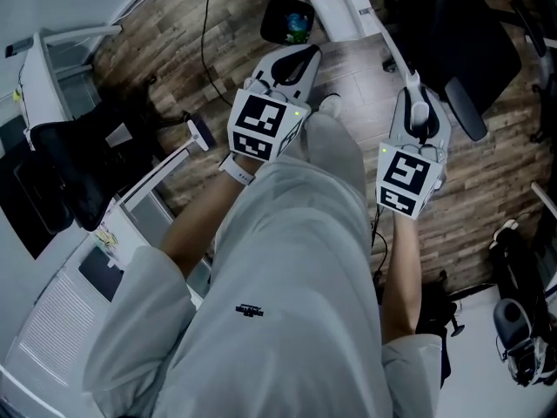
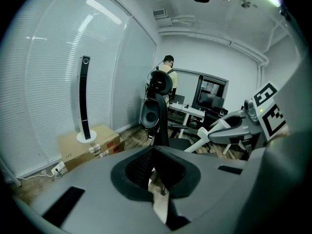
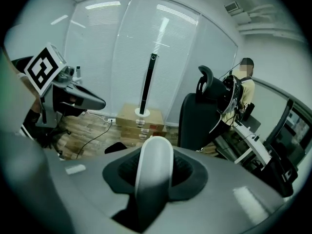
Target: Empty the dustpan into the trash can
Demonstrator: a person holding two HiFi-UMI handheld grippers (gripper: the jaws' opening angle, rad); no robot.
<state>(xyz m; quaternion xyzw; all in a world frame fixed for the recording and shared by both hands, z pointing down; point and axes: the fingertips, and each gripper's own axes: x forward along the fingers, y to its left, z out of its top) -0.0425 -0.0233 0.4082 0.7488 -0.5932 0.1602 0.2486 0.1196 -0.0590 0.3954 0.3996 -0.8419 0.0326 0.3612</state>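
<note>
In the head view my right gripper [image 1: 419, 113] is shut on the white handle [image 1: 402, 66] of the dustpan [image 1: 346, 11], whose pan lies on the wood floor ahead of me. The right gripper view shows that rounded white handle [image 3: 155, 162] clamped between the pads. A black trash can [image 1: 289, 21] with something blue-green inside stands just left of the pan. My left gripper [image 1: 300, 59] hovers right below the can, shut and holding nothing; in its own view the left gripper [image 2: 156, 175] has its pads together. My grey trousers fill the lower middle.
A black office chair [image 1: 61, 177] and white desk frames [image 1: 52, 68] stand at left, another black chair [image 1: 466, 37] at upper right. A cable [image 1: 206, 33] runs over the floor. Cardboard boxes [image 2: 90, 143], a tall black tower [image 2: 84, 96] and a person [image 2: 168, 67] are farther off.
</note>
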